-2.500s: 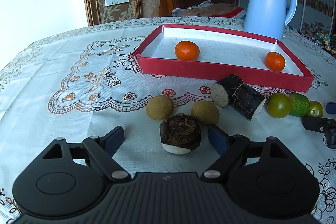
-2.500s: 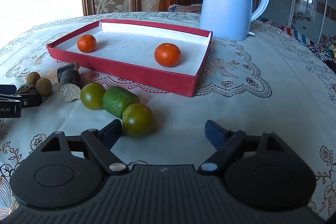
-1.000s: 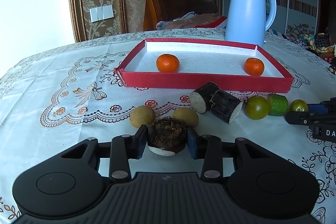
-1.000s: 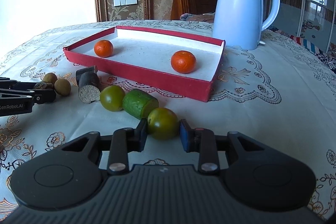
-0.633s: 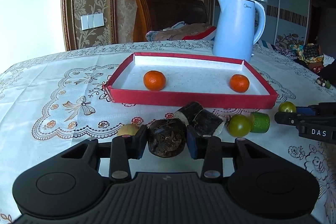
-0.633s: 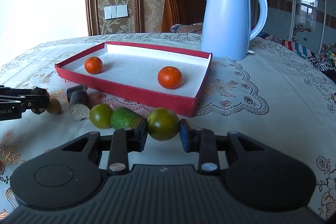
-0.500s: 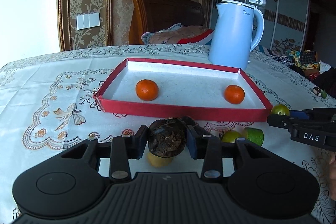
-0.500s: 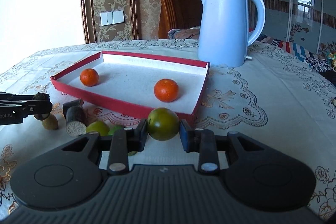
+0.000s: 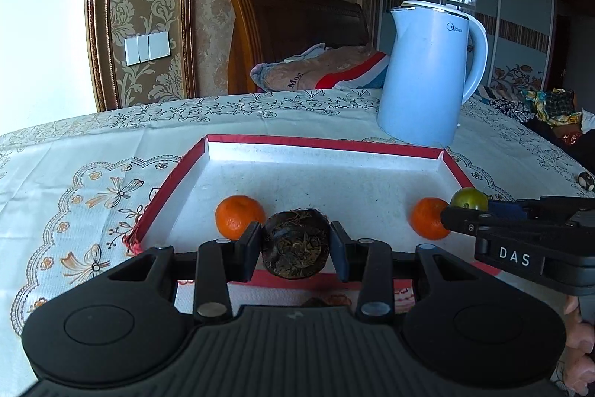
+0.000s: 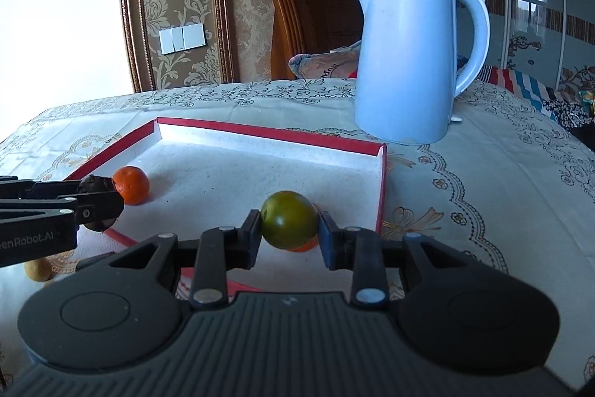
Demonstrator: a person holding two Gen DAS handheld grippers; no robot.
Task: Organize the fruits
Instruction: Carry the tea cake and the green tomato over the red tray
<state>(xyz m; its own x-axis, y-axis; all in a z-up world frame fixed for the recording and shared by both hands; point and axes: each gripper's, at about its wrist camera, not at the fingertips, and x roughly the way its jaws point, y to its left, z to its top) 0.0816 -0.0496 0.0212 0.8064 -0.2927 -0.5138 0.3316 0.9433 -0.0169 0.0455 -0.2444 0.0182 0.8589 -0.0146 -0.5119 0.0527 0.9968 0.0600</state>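
My left gripper (image 9: 296, 248) is shut on a dark brown water chestnut (image 9: 295, 250) and holds it above the near edge of the red tray (image 9: 319, 141). My right gripper (image 10: 289, 229) is shut on a green round fruit (image 10: 289, 219) and holds it over the tray (image 10: 267, 133). Two oranges lie in the tray: one on the left (image 9: 239, 216) and one on the right (image 9: 427, 217). In the right wrist view the left orange (image 10: 131, 185) shows beside the left gripper, and the right orange (image 10: 303, 246) is mostly hidden behind the green fruit.
A light blue kettle (image 9: 427, 77) stands behind the tray's far right corner. A yellowish fruit (image 10: 37, 269) lies on the tablecloth in front of the tray. A wooden chair (image 9: 293, 43) with a cloth stands behind the table.
Both grippers closed on their fruits, lifted them off the tablecloth and carried them forward over the tray's near edge.
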